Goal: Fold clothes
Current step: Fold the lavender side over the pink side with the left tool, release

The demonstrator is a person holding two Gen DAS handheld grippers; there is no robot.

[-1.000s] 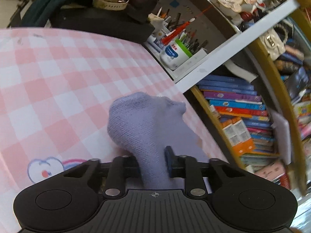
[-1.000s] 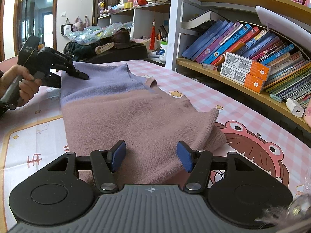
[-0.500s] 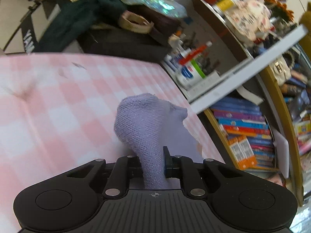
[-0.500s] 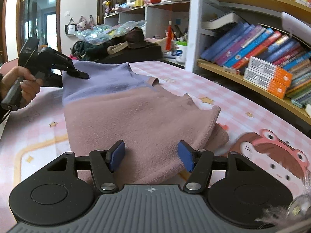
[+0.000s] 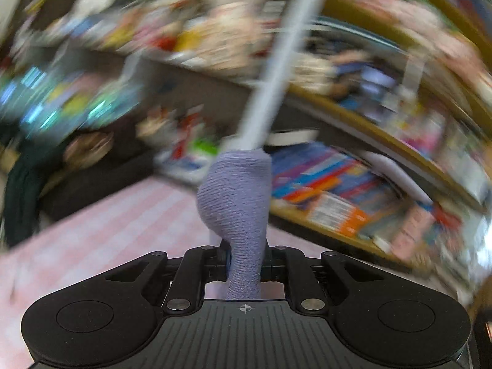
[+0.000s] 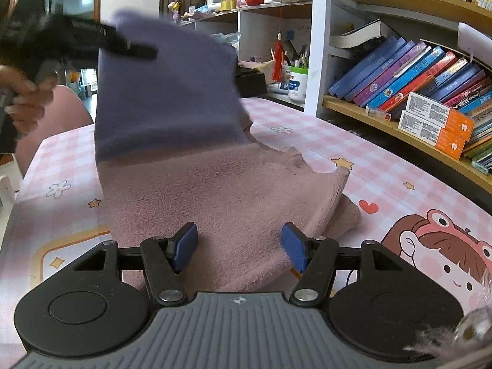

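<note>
A knitted garment (image 6: 215, 190), lilac on top and dusty pink below, lies on the pink checked tablecloth (image 6: 384, 166). Its lilac end (image 6: 160, 92) is lifted high into the air. My left gripper (image 5: 244, 261) is shut on a bunched fold of that lilac cloth (image 5: 236, 203); the left wrist view is heavily blurred. From the right wrist camera, the left gripper (image 6: 135, 50) shows at upper left, held by a hand (image 6: 24, 98). My right gripper (image 6: 240, 246) is open, its blue pads (image 6: 184, 243) hovering over the pink hem without pinching it.
A wooden bookshelf with slanted books (image 6: 409, 73) and orange boxes (image 6: 436, 123) runs along the right side of the table. A white shelf unit with a pen pot (image 6: 296, 83) stands at the far end. A pink chair back (image 6: 49, 123) is at the left.
The left gripper has risen sharply with the lilac end, pulling it off the table and toward the right gripper. The right gripper stays open over the pink hem.
</note>
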